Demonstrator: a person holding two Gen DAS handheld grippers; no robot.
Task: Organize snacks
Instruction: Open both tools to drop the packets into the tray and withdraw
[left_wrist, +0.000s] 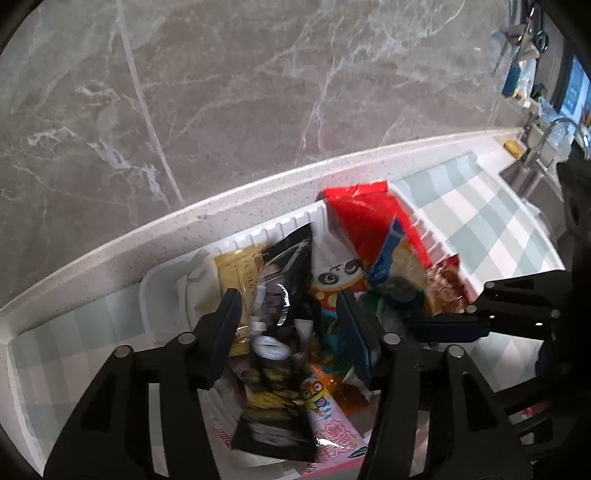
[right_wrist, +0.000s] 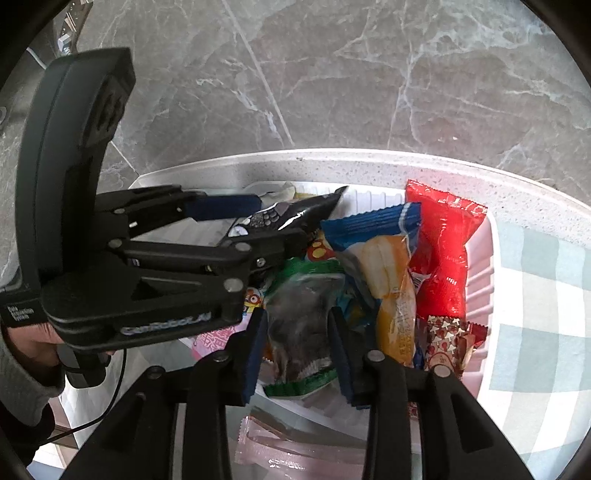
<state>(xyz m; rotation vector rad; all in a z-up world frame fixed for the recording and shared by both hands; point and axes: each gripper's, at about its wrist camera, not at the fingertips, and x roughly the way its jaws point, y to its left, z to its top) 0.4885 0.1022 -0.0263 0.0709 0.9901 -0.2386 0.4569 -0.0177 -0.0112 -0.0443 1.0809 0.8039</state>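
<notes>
Speckled white tabletop (left_wrist: 122, 254) with green-checked mat (right_wrist: 535, 332), against a grey marble wall (left_wrist: 258, 92); sink (left_wrist: 524, 181) upper right in left view. White basket (right_wrist: 480, 280) at frame centre, crammed with snacks, mat bare to its right. Left tool (left_wrist: 288, 325) jaws apart around a black packet (left_wrist: 280, 295), pads clear. Right tool (right_wrist: 297, 350) jaws apart around a green-edged packet (right_wrist: 299, 325); contact unclear. Red bag (right_wrist: 443, 251) by far rim.

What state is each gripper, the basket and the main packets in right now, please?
left gripper: open, black packet loose between its fingers.
right gripper: open, astride green-edged packet.
white basket: filled with snacks.
red packet: leaning on the basket wall.
blue-and-orange packet: lying on the pile.
</notes>
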